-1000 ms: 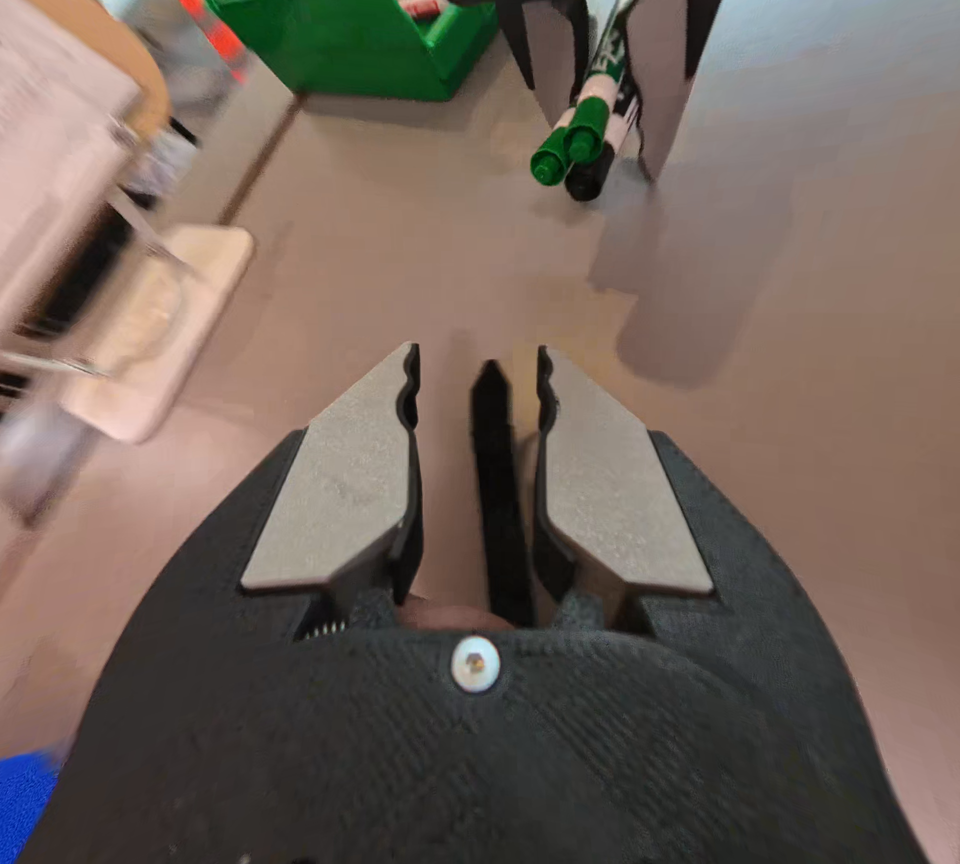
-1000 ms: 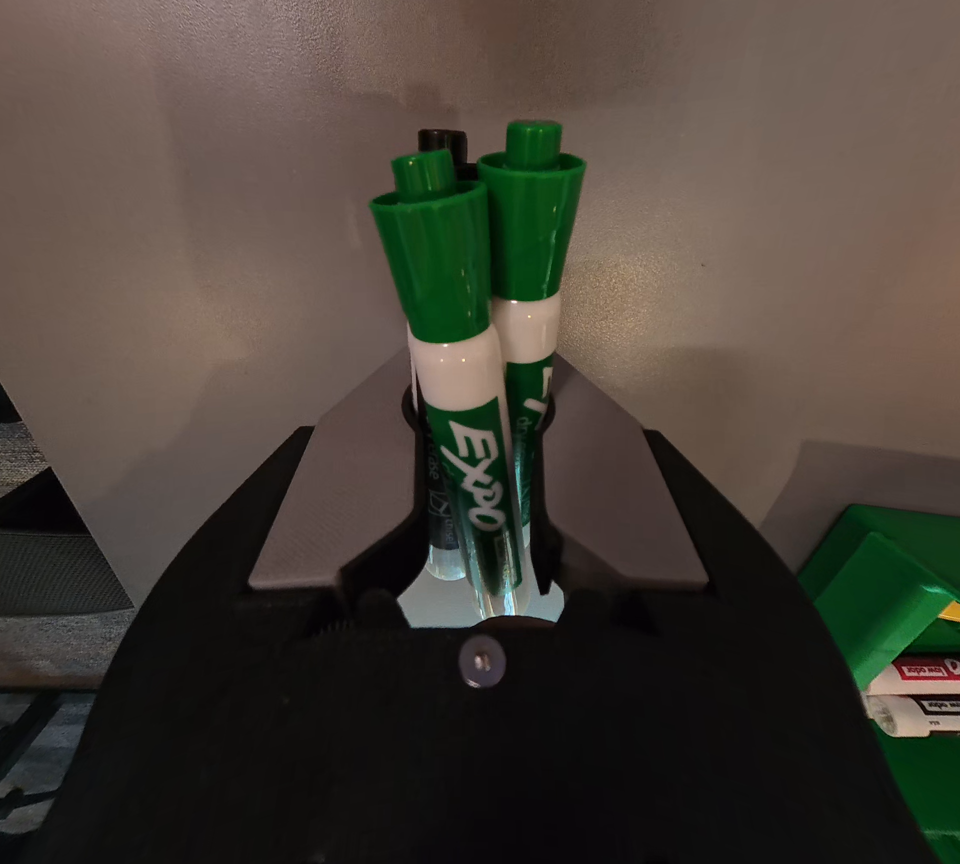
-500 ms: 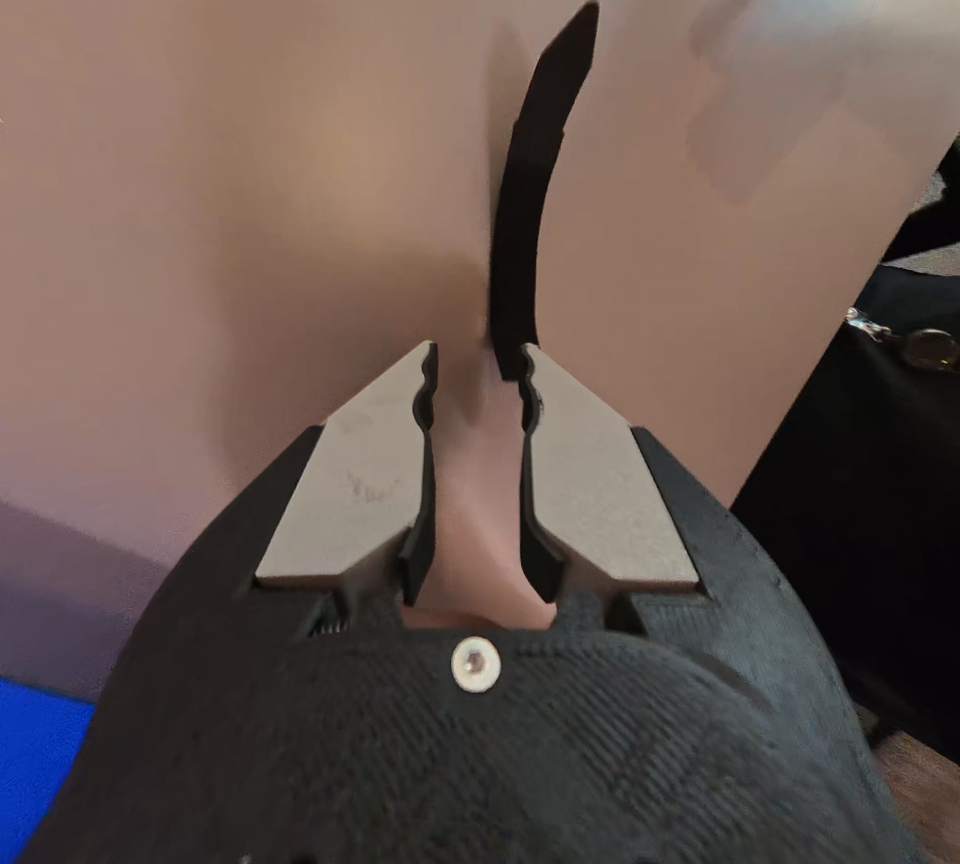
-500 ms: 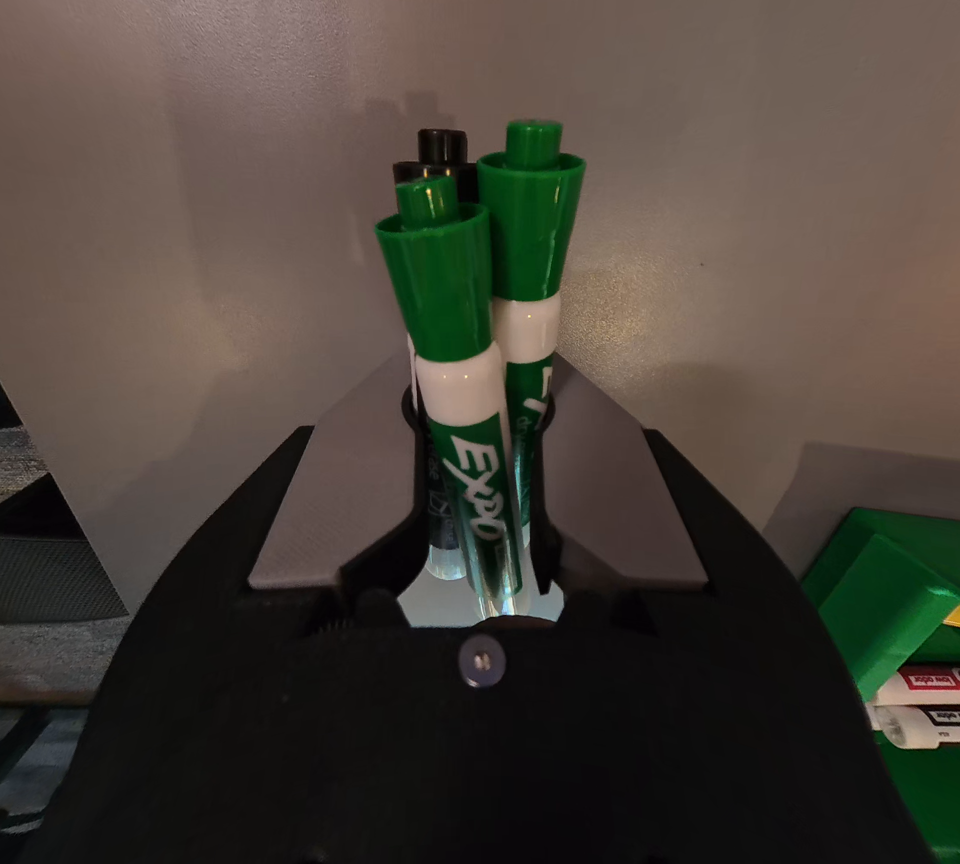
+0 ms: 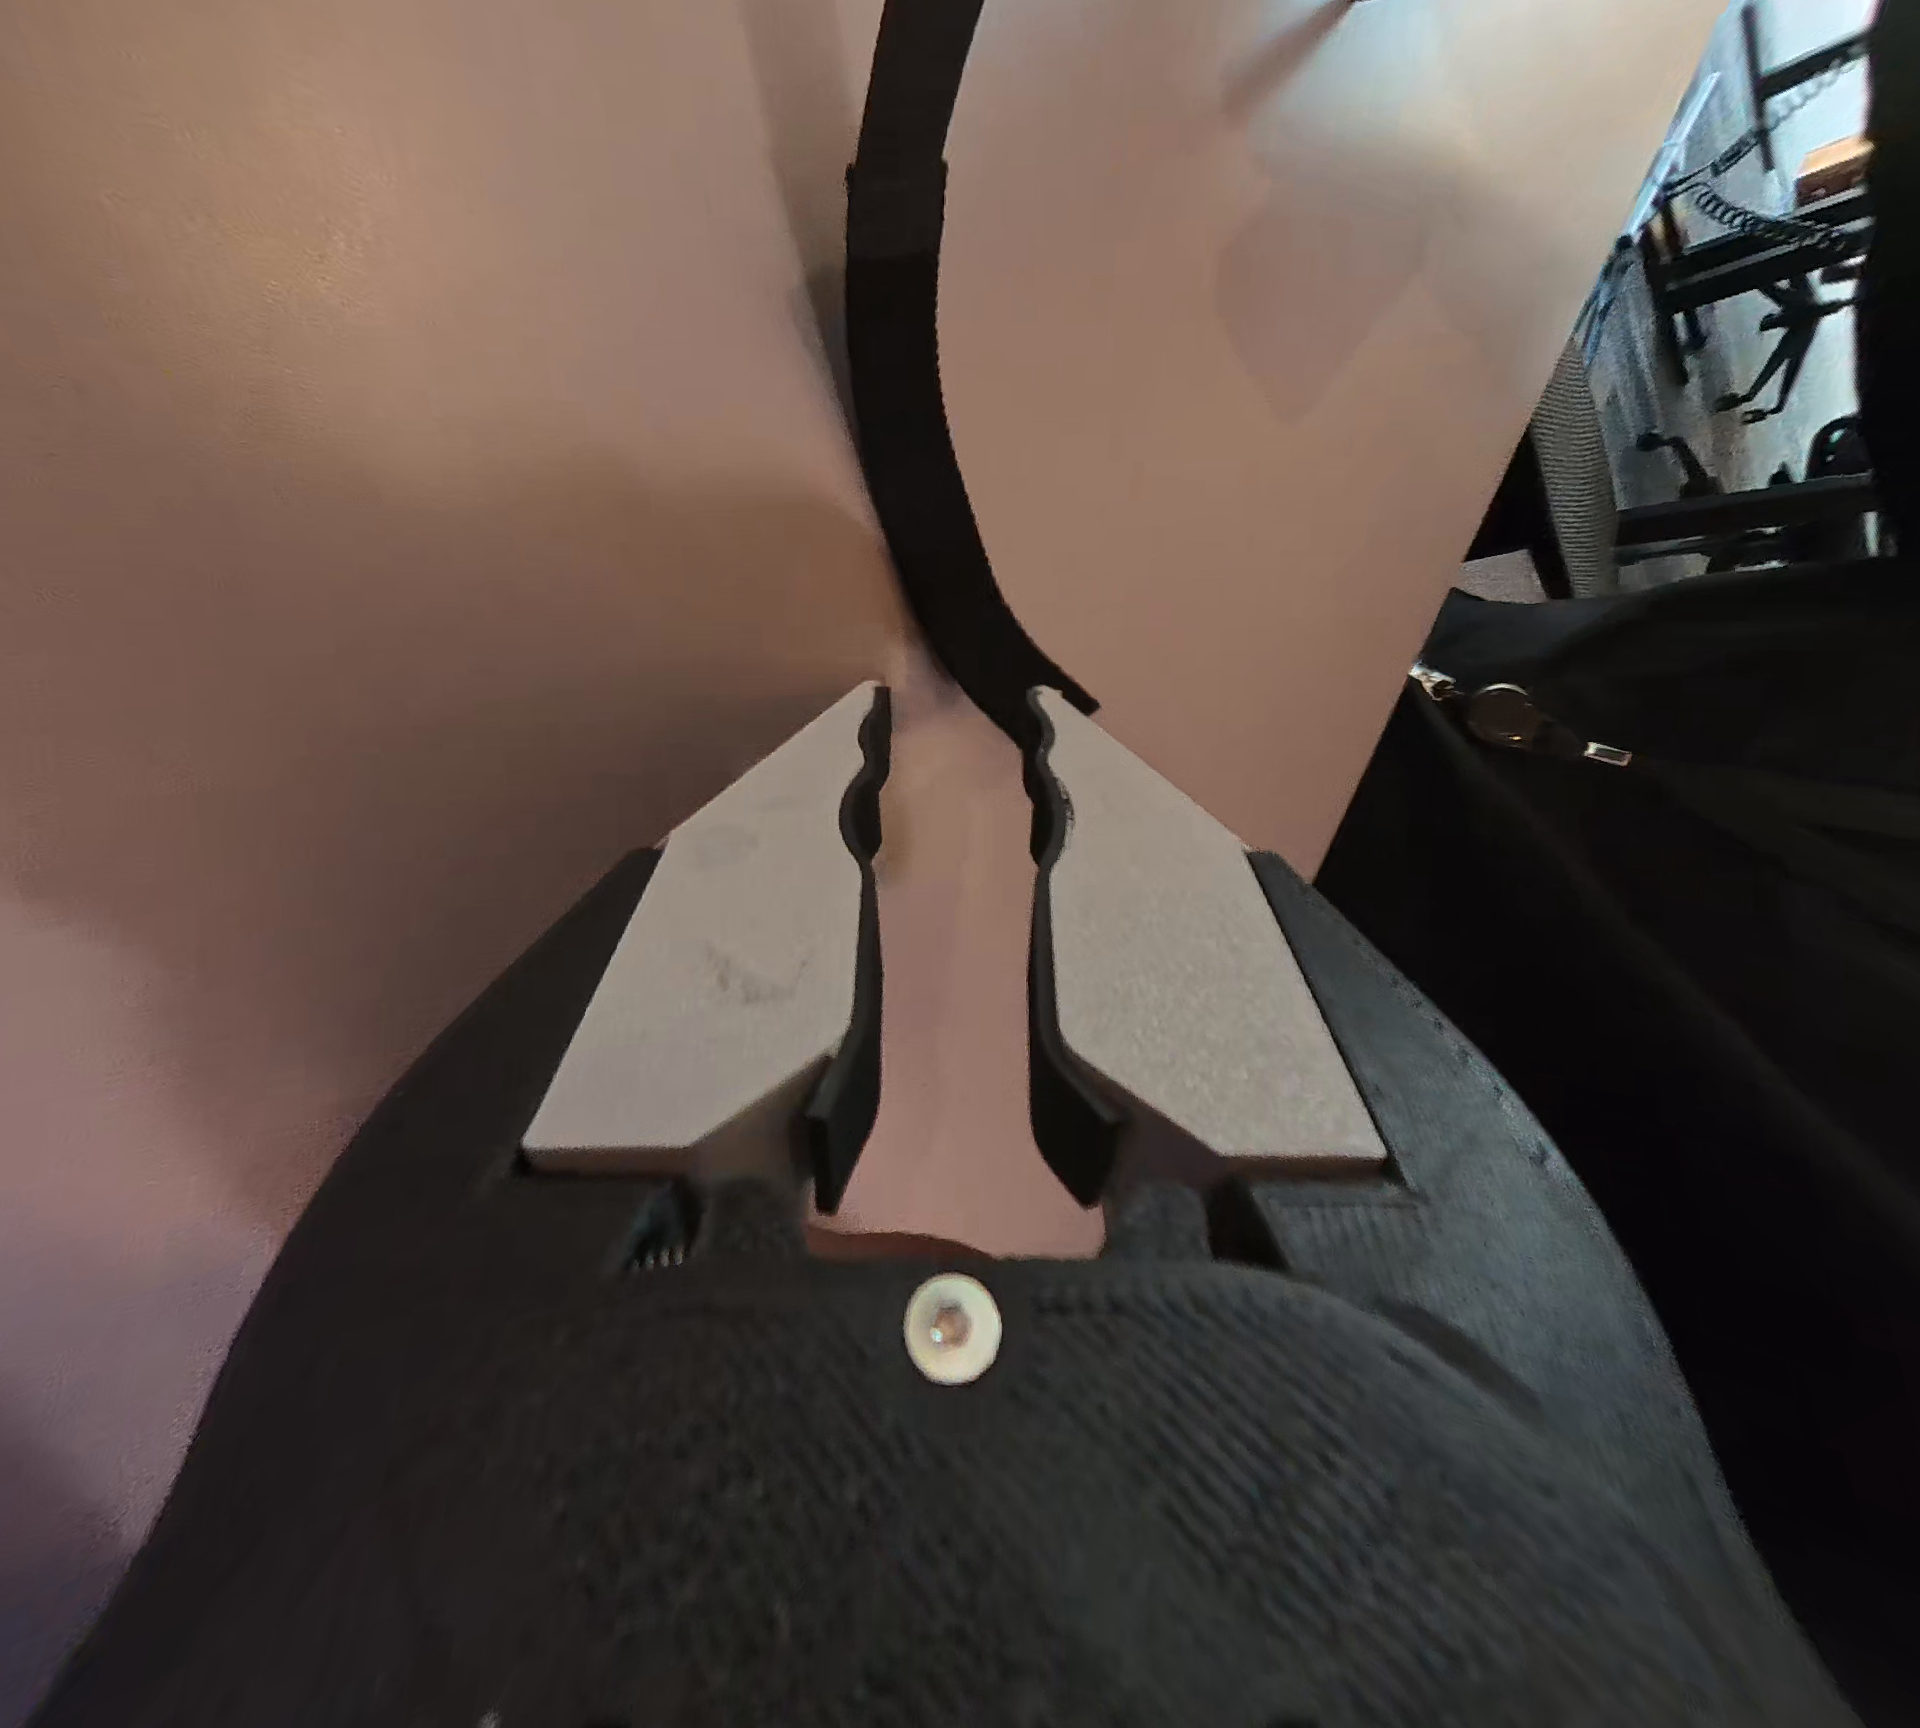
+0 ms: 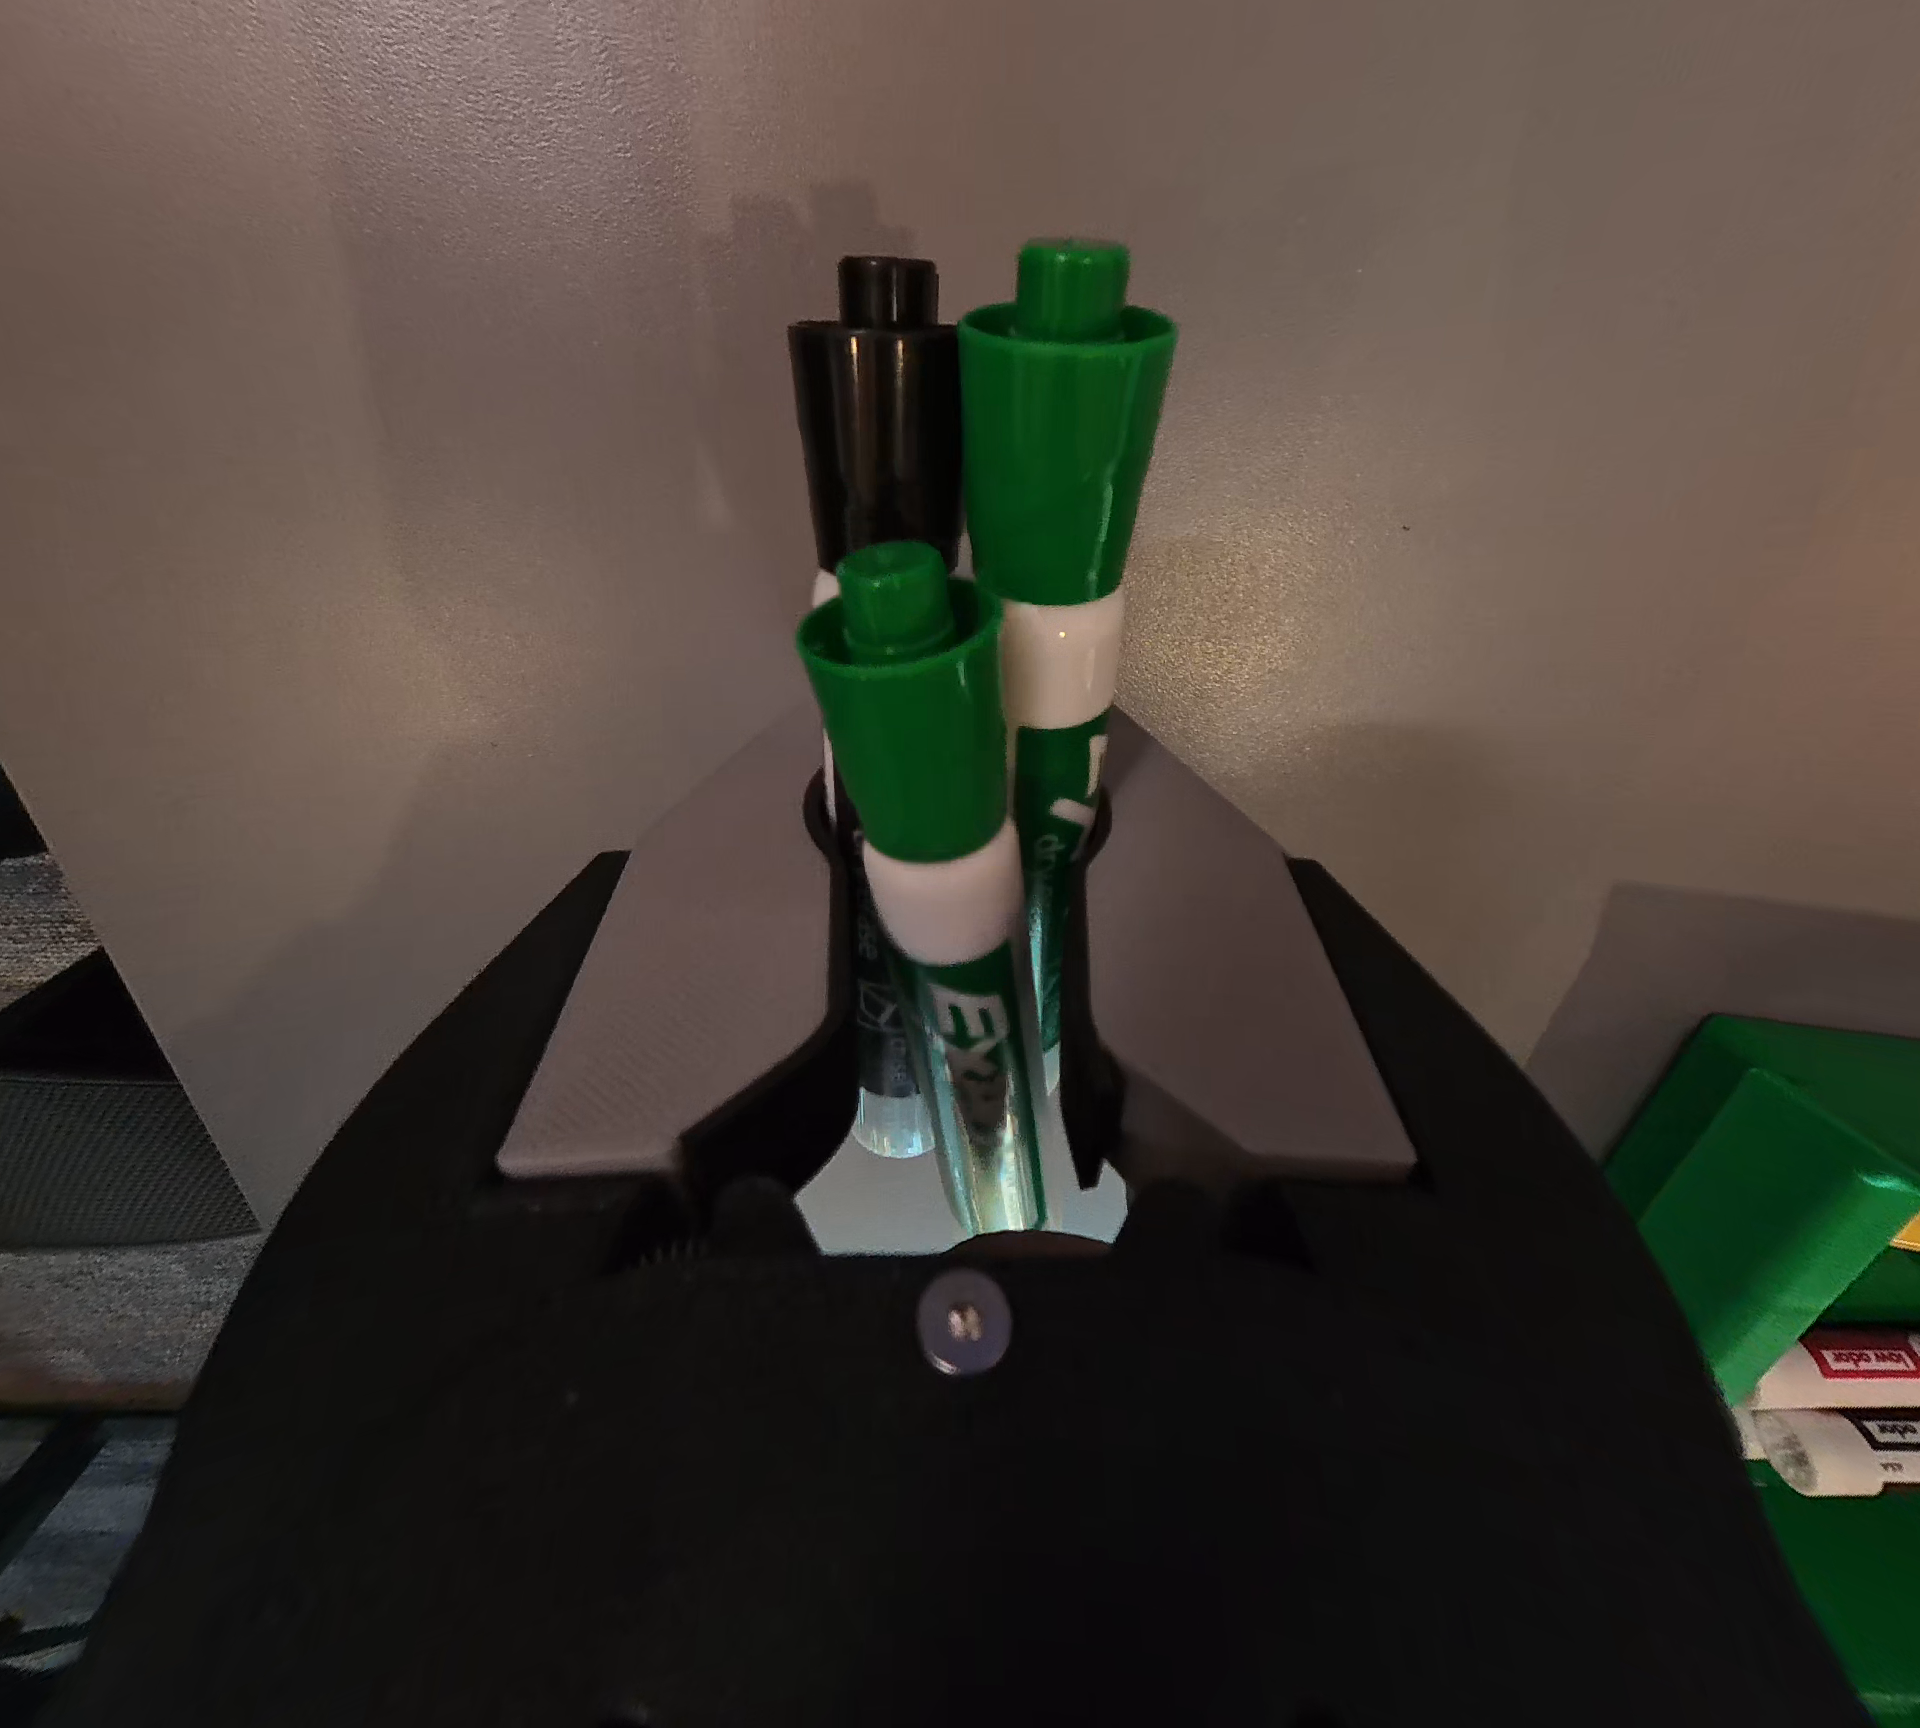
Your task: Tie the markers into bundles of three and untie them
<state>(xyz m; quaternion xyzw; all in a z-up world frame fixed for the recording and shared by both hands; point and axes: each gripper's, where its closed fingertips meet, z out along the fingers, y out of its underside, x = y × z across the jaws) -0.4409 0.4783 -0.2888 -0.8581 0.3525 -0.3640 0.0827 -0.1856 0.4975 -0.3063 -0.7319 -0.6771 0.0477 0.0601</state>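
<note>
Markers: three markers (image 6: 977,743), two with green caps and one with a black cap, stand bunched at the centre of the right wrist view, caps pointing away from the camera, the nearer green one set lower than the other two.
Right gripper (image 6: 961,821): its claw is clamped on the three markers, a finger tight against each side of the bunch.
Strap: a black strap (image 5: 914,307) lies curved on the table (image 5: 416,328), running from the top centre of the left wrist view down to the fingertips.
Left gripper (image 5: 956,707): claw partly apart with bare table showing between the fingers; the strap's near end lies at the right fingertip (image 5: 1039,722), not pinched.
Box: a green box (image 6: 1787,1190) with more markers sits at the lower right of the right wrist view.
Step in hand: likely fetching the strap for tying, with the bunch already gathered.
Next move: shift the left claw right so the strap end sits between both fingers, then close and lift it toward the markers.
</note>
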